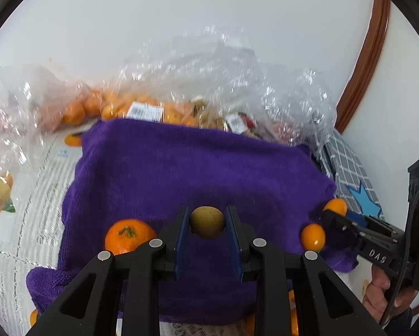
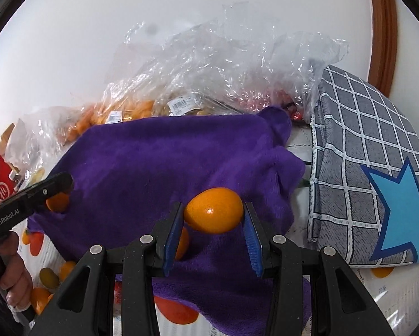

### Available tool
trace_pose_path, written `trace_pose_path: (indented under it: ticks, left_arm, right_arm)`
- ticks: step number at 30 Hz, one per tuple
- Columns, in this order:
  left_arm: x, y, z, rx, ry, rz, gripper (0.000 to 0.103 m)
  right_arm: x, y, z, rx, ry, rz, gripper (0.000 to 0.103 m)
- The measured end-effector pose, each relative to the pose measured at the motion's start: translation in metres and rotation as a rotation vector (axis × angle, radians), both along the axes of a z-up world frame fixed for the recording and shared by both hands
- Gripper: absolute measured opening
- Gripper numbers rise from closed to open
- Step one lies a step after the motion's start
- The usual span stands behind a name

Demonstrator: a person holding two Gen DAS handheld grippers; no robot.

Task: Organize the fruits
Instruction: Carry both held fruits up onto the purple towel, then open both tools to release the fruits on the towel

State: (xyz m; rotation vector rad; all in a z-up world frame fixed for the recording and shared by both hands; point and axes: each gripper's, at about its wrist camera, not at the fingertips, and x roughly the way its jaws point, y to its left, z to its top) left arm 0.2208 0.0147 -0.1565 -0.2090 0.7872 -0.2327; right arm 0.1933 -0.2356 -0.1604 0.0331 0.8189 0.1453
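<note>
Left tongs are gripping a firm brownish fruit; right tongs are clamping a smooth, slippery kumquat across its middle.

Fruit inside the clear plastic bags is blurred, kinds unclear. Right claw hides part of one kumquat. Checked cushion cut off by frame edge.

Each camera rides its own gripper, looking forward and down along the jaws, close over the purple towel. Both face the white wall and share the towel, the fruit bags and the checked cushion. Each view catches the other gripper.
</note>
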Motion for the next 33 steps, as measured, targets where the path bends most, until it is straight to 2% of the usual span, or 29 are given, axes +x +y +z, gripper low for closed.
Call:
trace_pose_path:
  ticks: [3, 12, 20, 27, 33]
  left_arm:
    - [0.004, -0.006, -0.005, 0.031, 0.042, -0.043, 0.025]
    - [-0.005, -0.027, -0.006, 0.19, 0.002, -0.09, 0.025]
    - [-0.001, -0.022, -0.012, 0.199, 0.028, -0.075, 0.025]
    - [-0.004, -0.025, -0.013, 0.214, 0.026, -0.082, 0.026]
    - [-0.004, -0.025, -0.014, 0.209, 0.029, -0.09, 0.026]
  right_arm:
    - [0.001, -0.001, -0.003, 0.01, 0.014, -0.006, 0.042]
    - [0.005, -0.002, -0.009, 0.011, 0.057, -0.024, 0.042]
    - [0.005, 0.001, -0.01, -0.006, 0.055, -0.01, 0.043]
    - [-0.004, 0.0, -0.002, -0.013, 0.011, -0.019, 0.059]
    - [-0.015, -0.004, 0.009, -0.02, -0.046, -0.034, 0.062]
